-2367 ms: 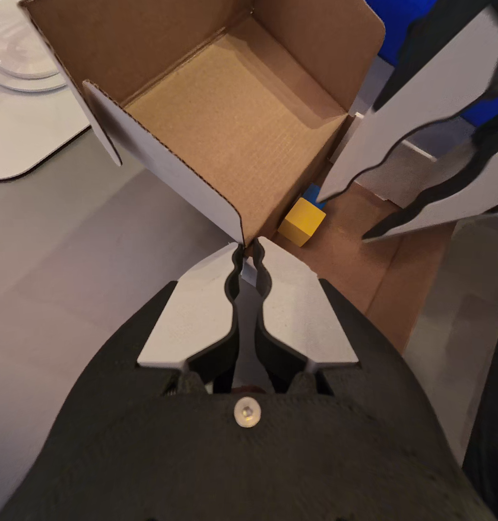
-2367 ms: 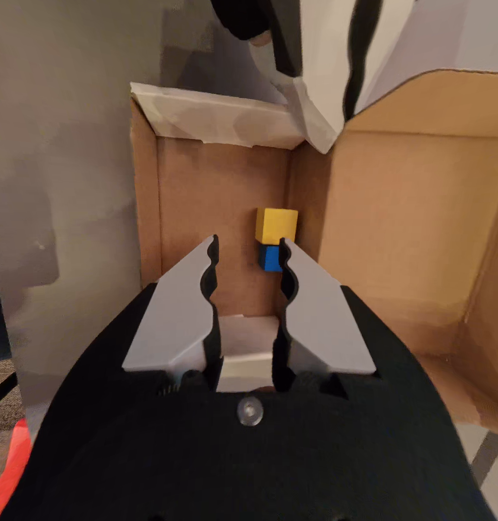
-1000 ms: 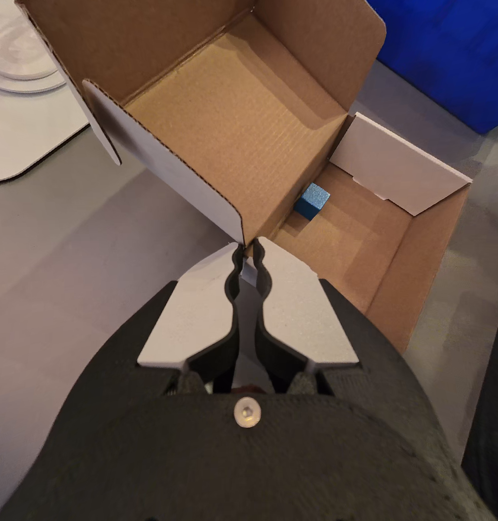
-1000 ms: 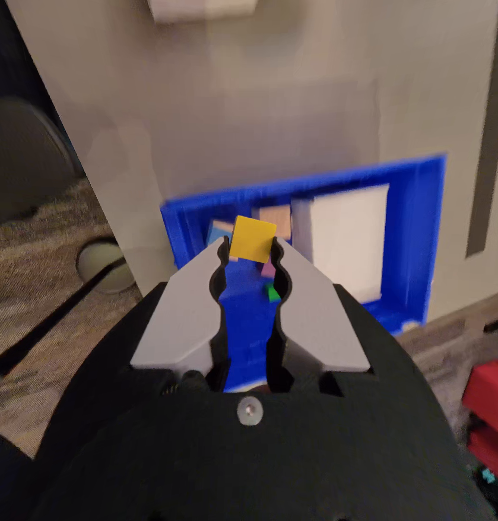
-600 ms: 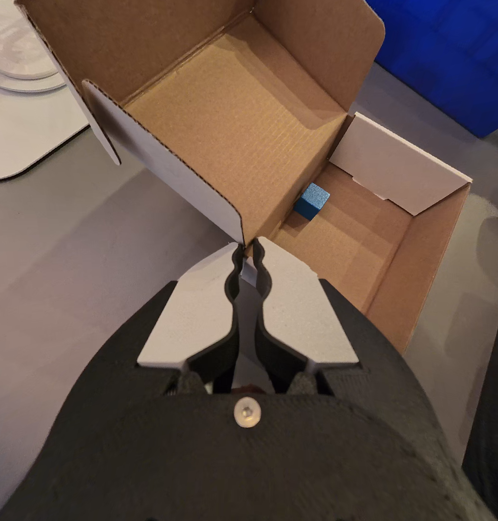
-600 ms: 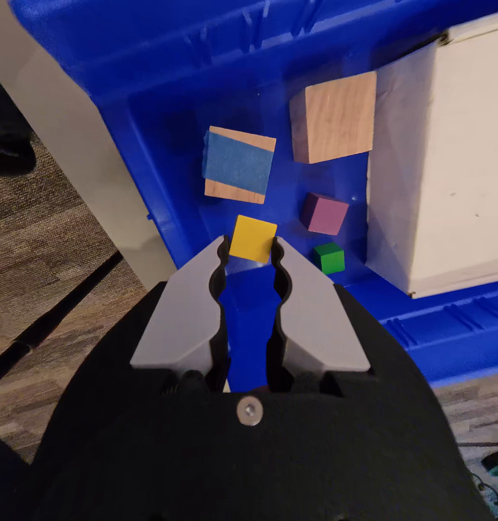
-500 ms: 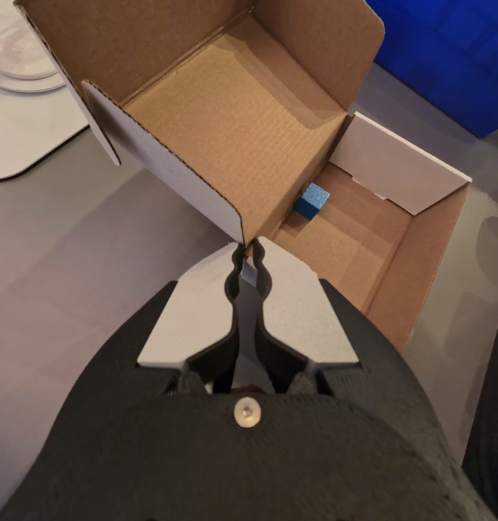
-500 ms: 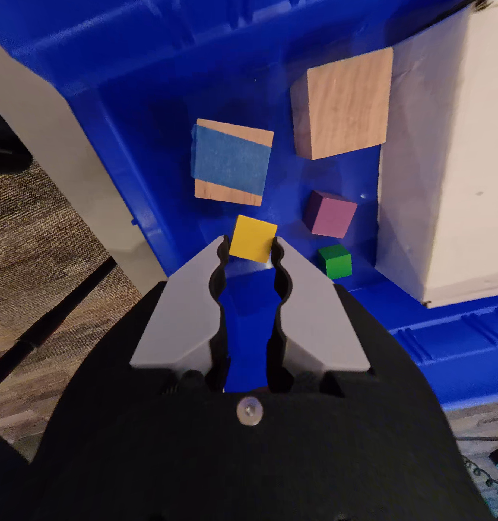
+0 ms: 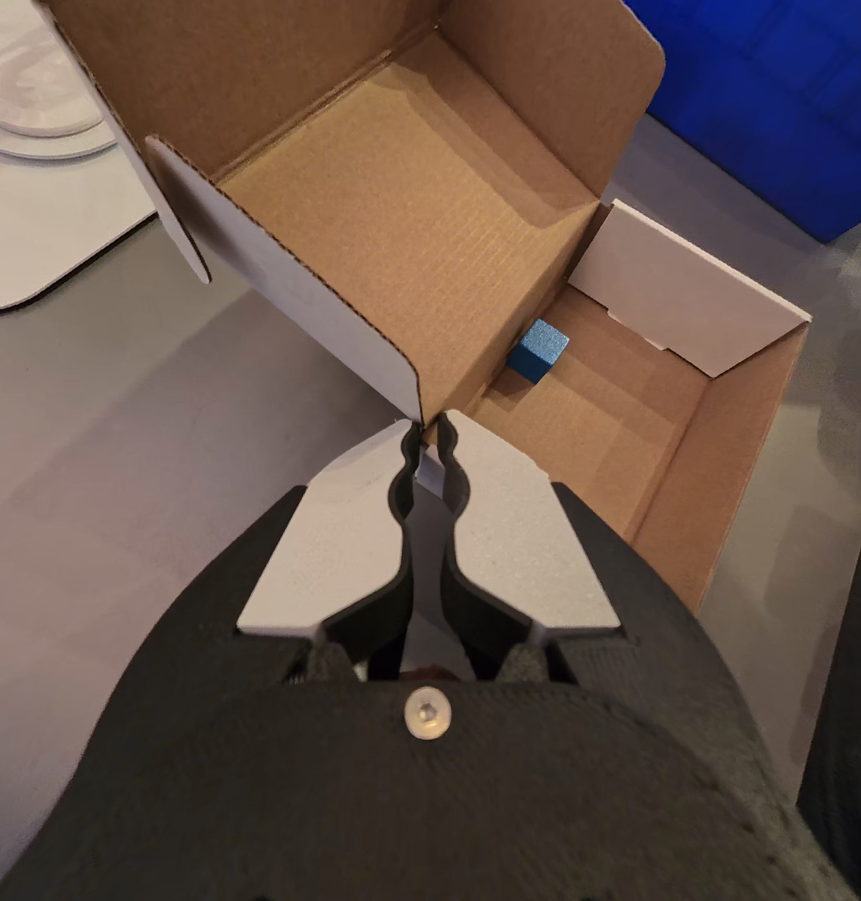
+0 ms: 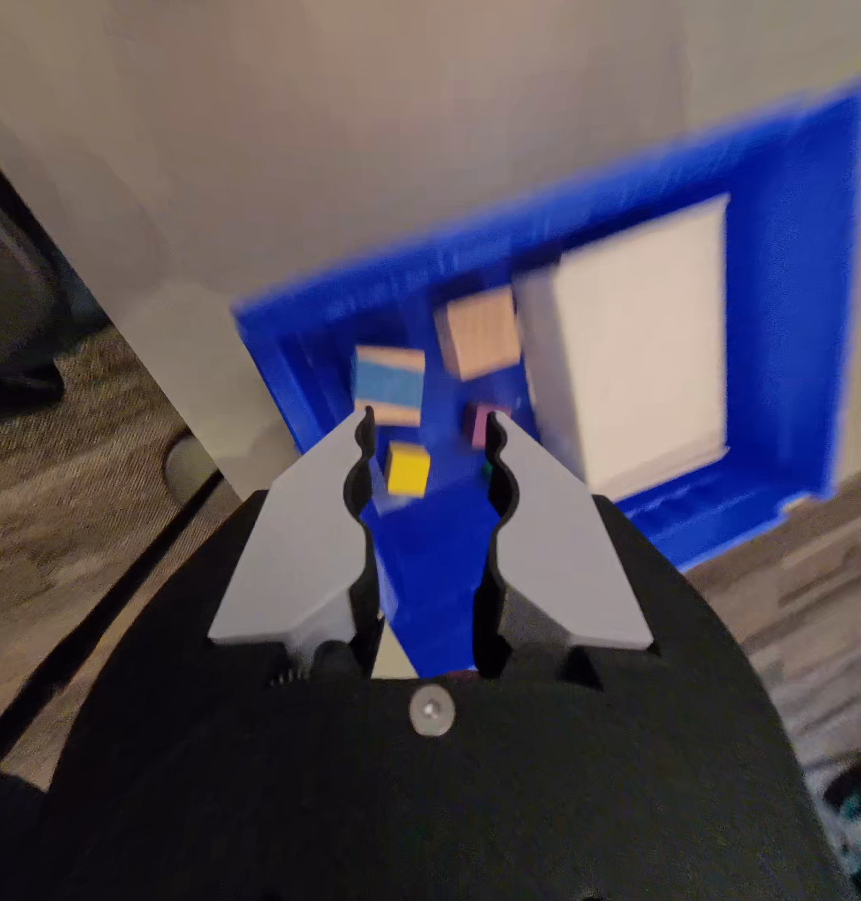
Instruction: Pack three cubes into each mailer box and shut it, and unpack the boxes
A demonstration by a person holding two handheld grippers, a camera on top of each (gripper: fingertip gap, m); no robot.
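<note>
In the left wrist view an open cardboard mailer box (image 9: 662,439) lies on the grey table, its lid (image 9: 394,234) raised. My left gripper (image 9: 430,429) is shut on the corner of the box where the lid meets the side wall. A small blue cube (image 9: 538,348) sits inside against the lid's hinge. In the right wrist view my right gripper (image 10: 428,417) is open and empty above a blue bin (image 10: 784,317). A yellow cube (image 10: 408,469) lies in the bin below the fingers. The view is blurred.
The bin also holds a wooden block with blue tape (image 10: 389,385), a plain wooden block (image 10: 479,336), a purple cube (image 10: 477,424), a sliver of green cube (image 10: 488,469) and a closed white box (image 10: 633,341). The bin's corner (image 9: 769,97) shows beyond the mailer. White pads (image 9: 28,161) lie at the left.
My right gripper has opened and let go of the yellow cube, which now lies in the blue bin; the gripper has pulled back and up. The left gripper has not moved.
</note>
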